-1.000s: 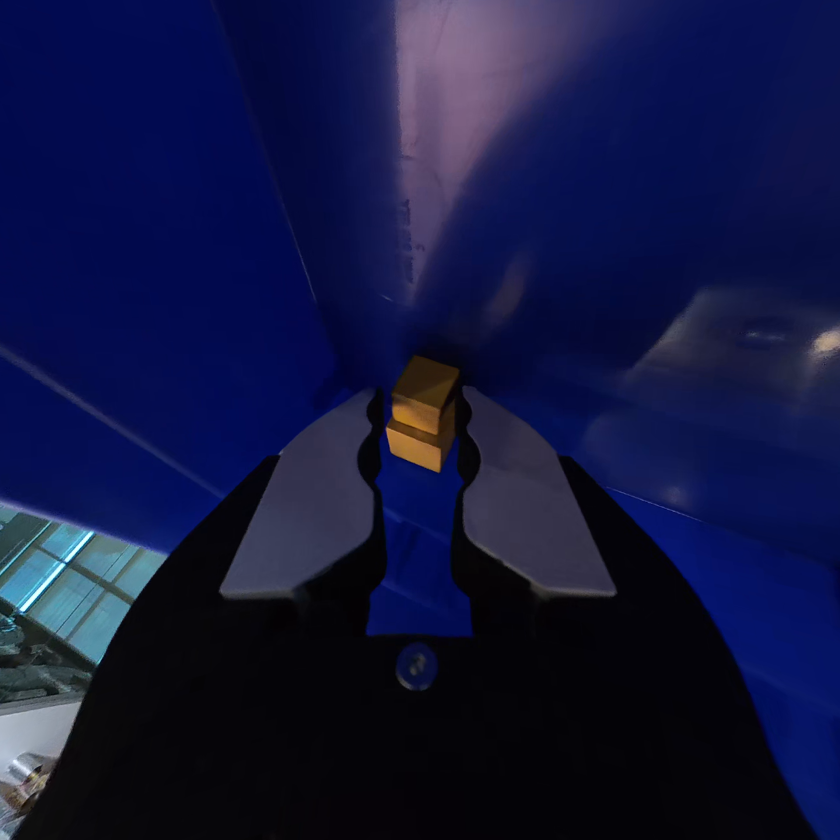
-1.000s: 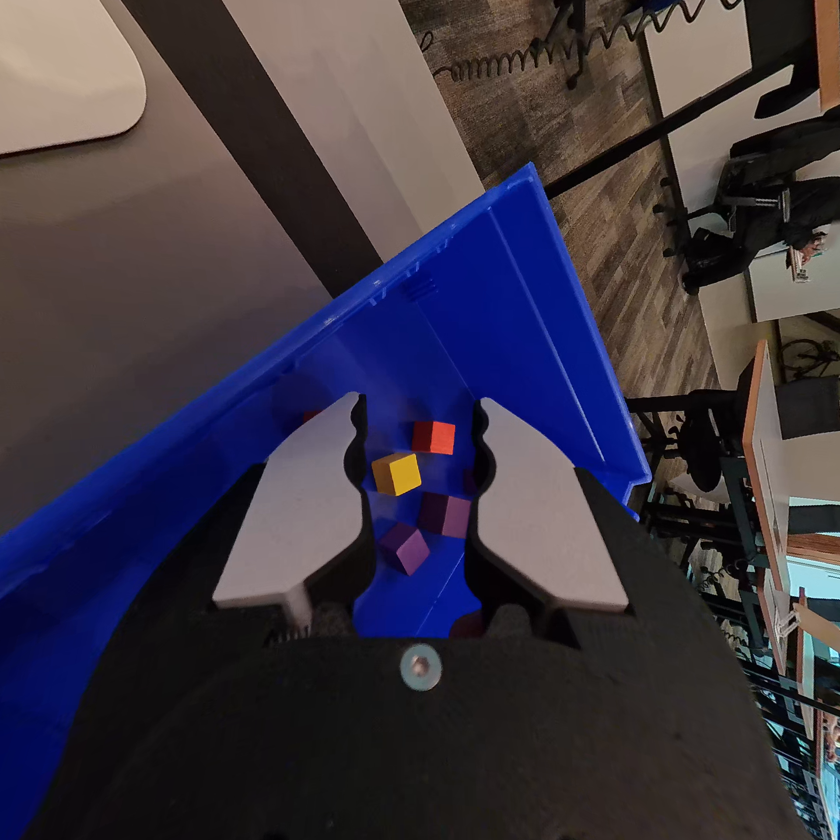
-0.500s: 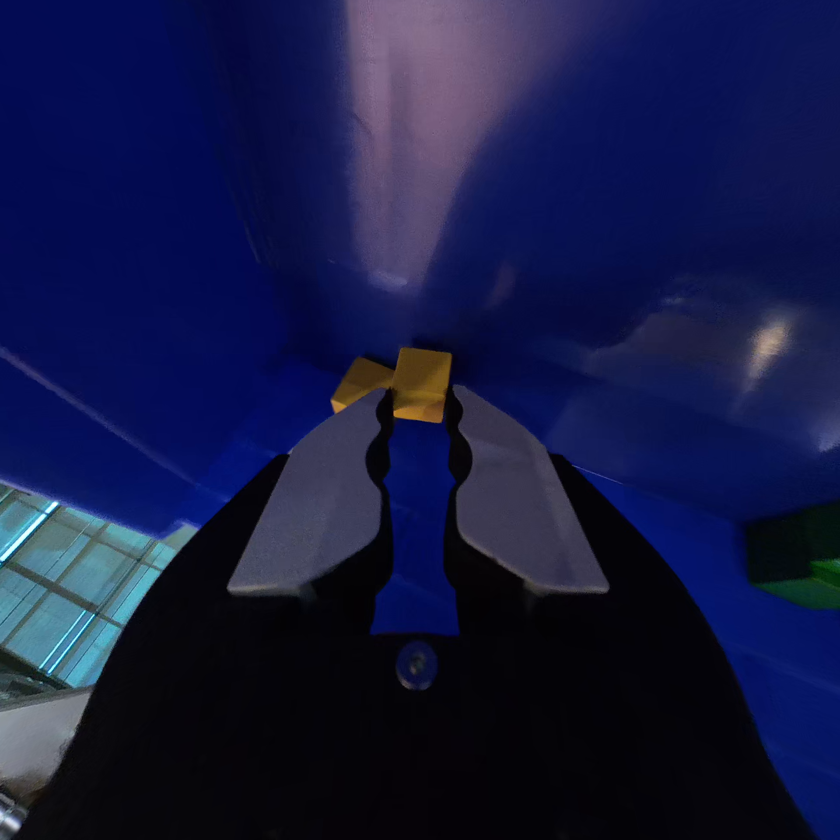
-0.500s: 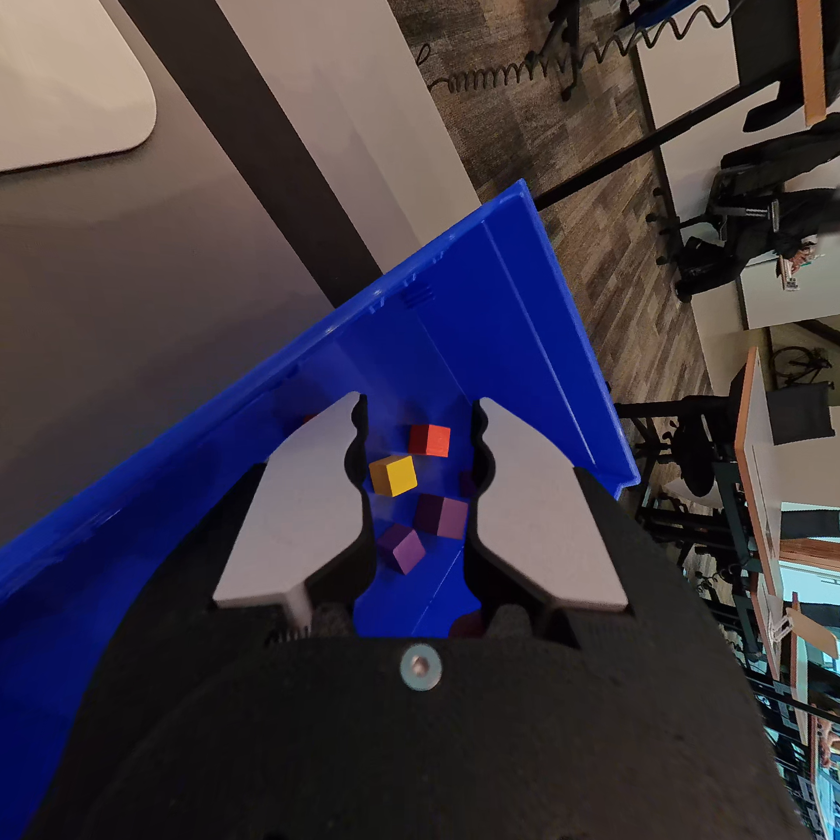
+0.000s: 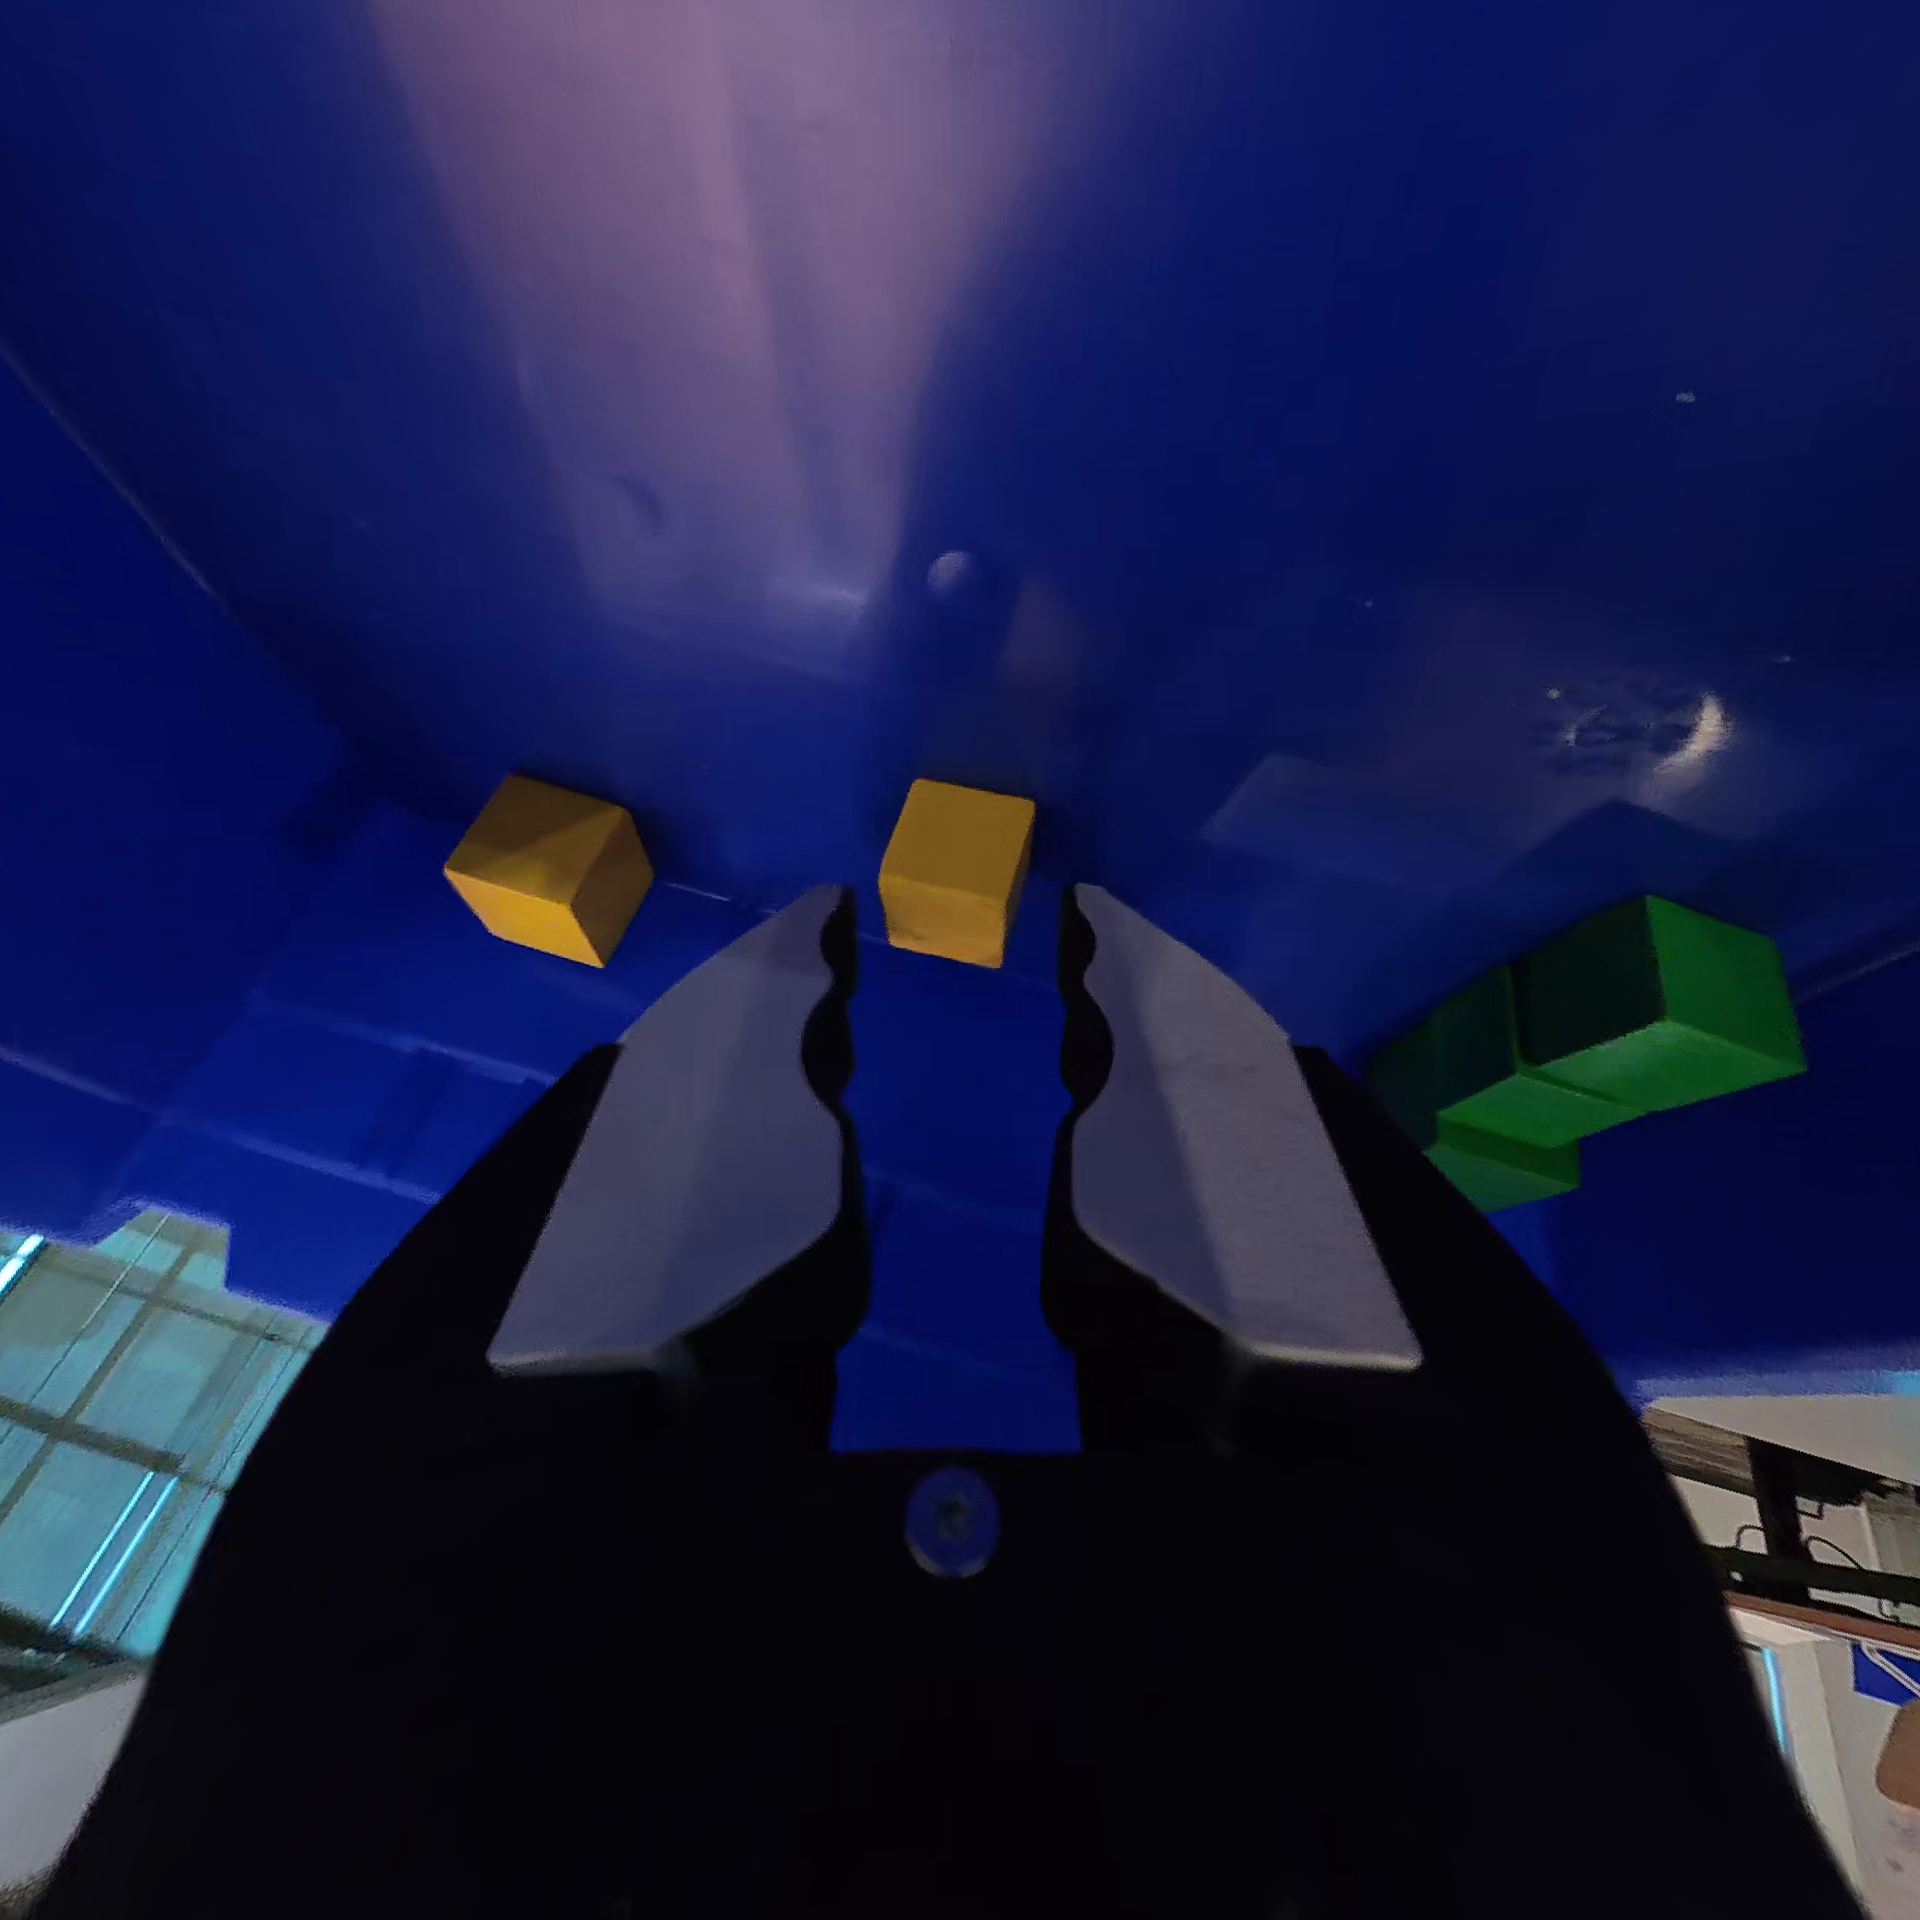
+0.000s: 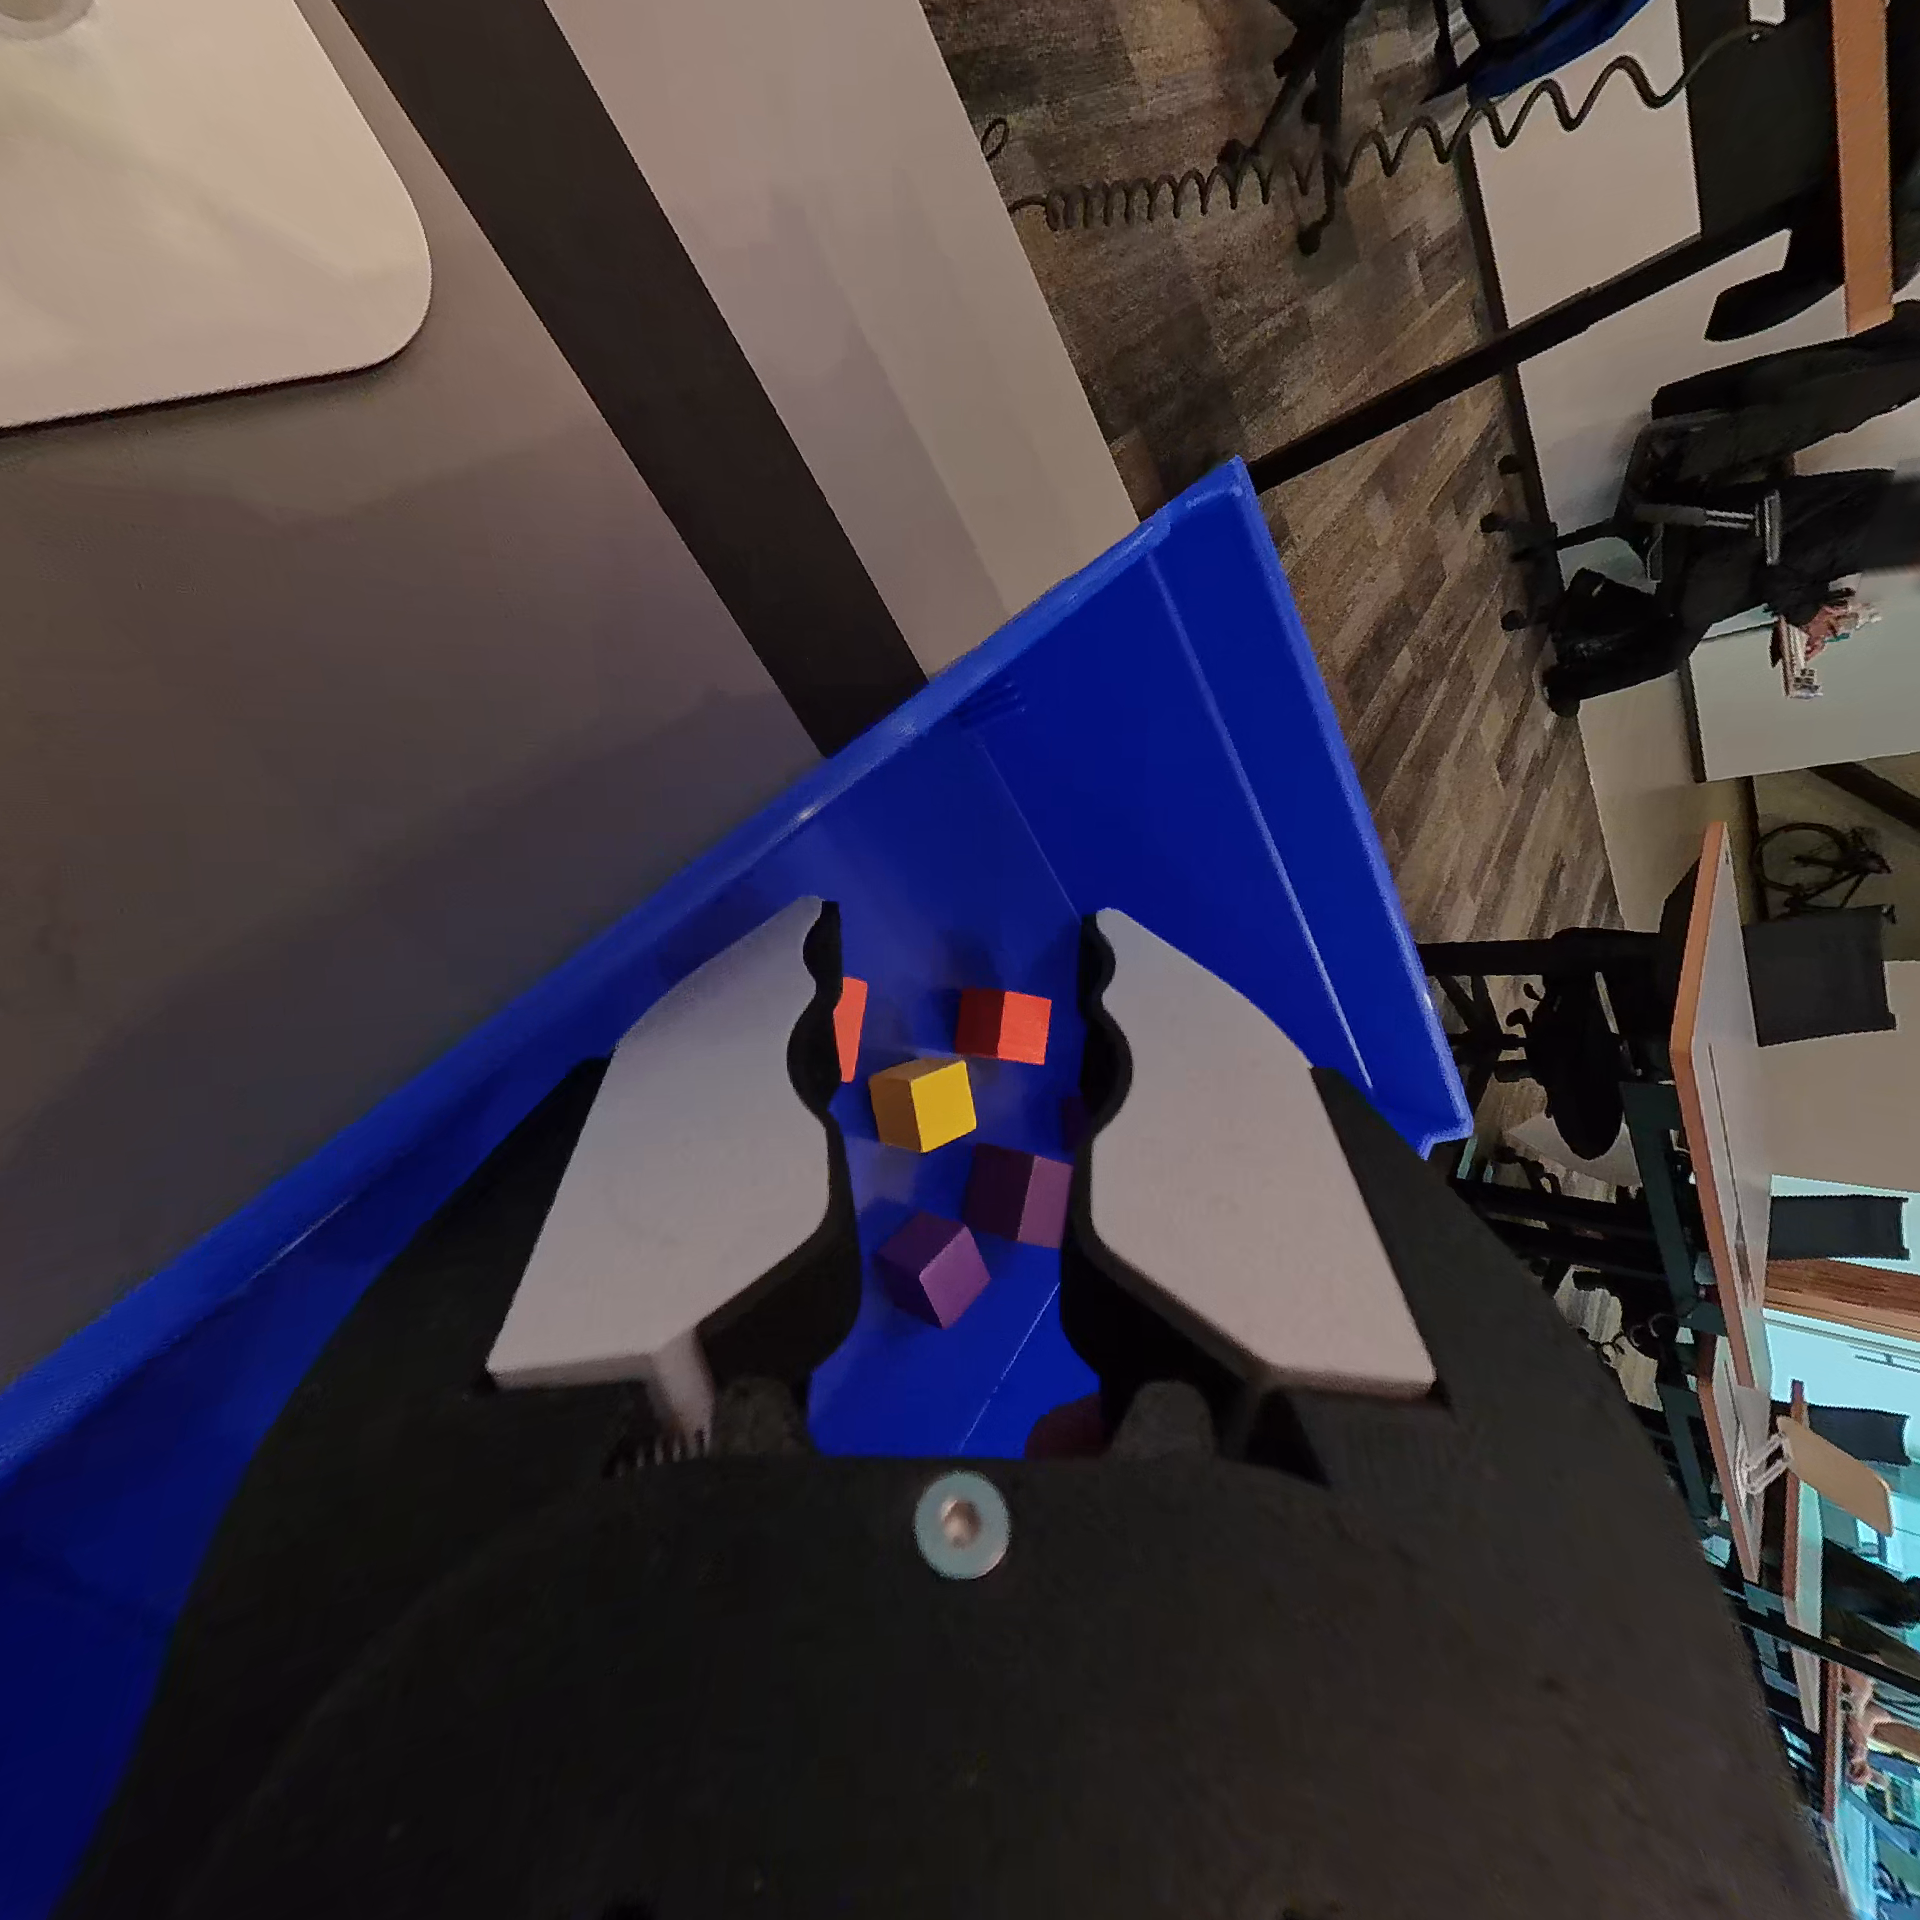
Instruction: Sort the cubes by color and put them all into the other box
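Observation:
In the left wrist view my left gripper (image 5: 954,896) is open and empty inside a blue box (image 5: 1247,364). A yellow cube (image 5: 954,873) lies on the box floor just past the fingertips, free of them. A second yellow cube (image 5: 549,869) lies to its left. Green cubes (image 5: 1621,1029) are stacked at the right. In the right wrist view my right gripper (image 6: 954,914) is open and empty above another blue box (image 6: 1195,790). That box holds a yellow cube (image 6: 923,1103), two red cubes (image 6: 1003,1024) and purple cubes (image 6: 933,1268).
The right box stands on a grey table (image 6: 312,675) beside a white pad (image 6: 156,208). Beyond the table edge lie a carpeted floor (image 6: 1247,312), desks and chairs. Windows (image 5: 114,1382) show past the left box's rim. The left gripper's tips are roughly 60 centimeters from the right gripper's.
My left gripper has opened, let go of the yellow cube and drawn back, leaving the two yellow cubes side by side; green cubes have come into view. My right gripper has barely moved over its box.

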### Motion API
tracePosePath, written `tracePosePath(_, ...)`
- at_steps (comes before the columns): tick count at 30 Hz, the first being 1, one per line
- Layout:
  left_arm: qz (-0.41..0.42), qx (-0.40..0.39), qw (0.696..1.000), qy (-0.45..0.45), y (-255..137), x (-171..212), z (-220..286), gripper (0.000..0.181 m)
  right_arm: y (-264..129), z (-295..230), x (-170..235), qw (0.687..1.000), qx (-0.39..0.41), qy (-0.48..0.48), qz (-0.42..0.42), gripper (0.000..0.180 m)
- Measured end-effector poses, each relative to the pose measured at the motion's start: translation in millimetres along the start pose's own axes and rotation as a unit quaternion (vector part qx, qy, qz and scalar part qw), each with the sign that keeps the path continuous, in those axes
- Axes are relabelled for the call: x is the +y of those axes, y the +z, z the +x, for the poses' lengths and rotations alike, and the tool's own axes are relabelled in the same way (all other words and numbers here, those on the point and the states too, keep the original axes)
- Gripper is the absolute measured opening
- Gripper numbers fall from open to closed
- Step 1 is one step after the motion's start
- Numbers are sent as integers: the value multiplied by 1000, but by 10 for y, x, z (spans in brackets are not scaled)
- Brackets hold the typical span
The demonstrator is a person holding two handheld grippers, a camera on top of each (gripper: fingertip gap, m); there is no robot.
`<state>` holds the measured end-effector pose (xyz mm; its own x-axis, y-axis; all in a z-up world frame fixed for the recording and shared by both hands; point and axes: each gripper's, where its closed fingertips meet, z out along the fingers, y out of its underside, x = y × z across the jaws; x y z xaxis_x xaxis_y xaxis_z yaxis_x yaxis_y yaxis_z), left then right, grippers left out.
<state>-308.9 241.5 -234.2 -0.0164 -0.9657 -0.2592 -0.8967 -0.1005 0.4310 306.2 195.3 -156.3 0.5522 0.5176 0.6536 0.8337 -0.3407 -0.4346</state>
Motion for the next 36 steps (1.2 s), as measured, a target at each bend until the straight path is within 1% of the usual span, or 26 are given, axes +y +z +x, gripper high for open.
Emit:
tracePosePath(1,6,7,1000,0,2,-16,17,28,3,-2,-1,1000,0,-1,0,44)
tracePosePath(2,9,10,1000,0,5,-22,23,24,4,-2,1,1000,0,-2,0,43)
tracePosePath(5,15,5,1000,-6,-2,-13,17,23,-5,5,5,1000,1,-2,0,44)
tracePosePath(9,39,-9,998,-41,-101,-9,15,22,-61,45,-20,1000,8,-1,8,43)
tracePosePath(14,116,-15,988,-98,-425,-30,110,22,-189,101,-110,999,15,-4,29,43)
tracePosePath(18,208,-4,968,-143,-763,-71,286,22,-361,121,-254,998,20,-16,58,43)
tracePosePath(23,348,39,919,-181,-1209,-202,611,22,-684,67,-461,994,20,-62,91,41)
tracePosePath(25,403,59,895,-185,-1404,-269,768,21,-859,0,-557,990,6,-89,110,40)
tracePosePath(27,452,77,869,-188,-1597,-338,926,21,-1059,-148,-673,981,-16,-137,139,39)
tracePosePath(29,510,94,835,-184,-1830,-420,1081,21,-1251,-335,-797,968,-28,-188,166,40)
tracePosePath(33,601,123,773,-162,-2263,-598,1392,21,-1622,-890,-1147,928,-58,-275,244,42)
tracePosePath(35,629,132,752,-146,-2431,-702,1513,21,-1805,-1137,-1361,908,-57,-296,290,43)
tracePosePath(36,647,144,736,-135,-2536,-762,1581,21,-1887,-1262,-1461,899,-60,-303,311,44)
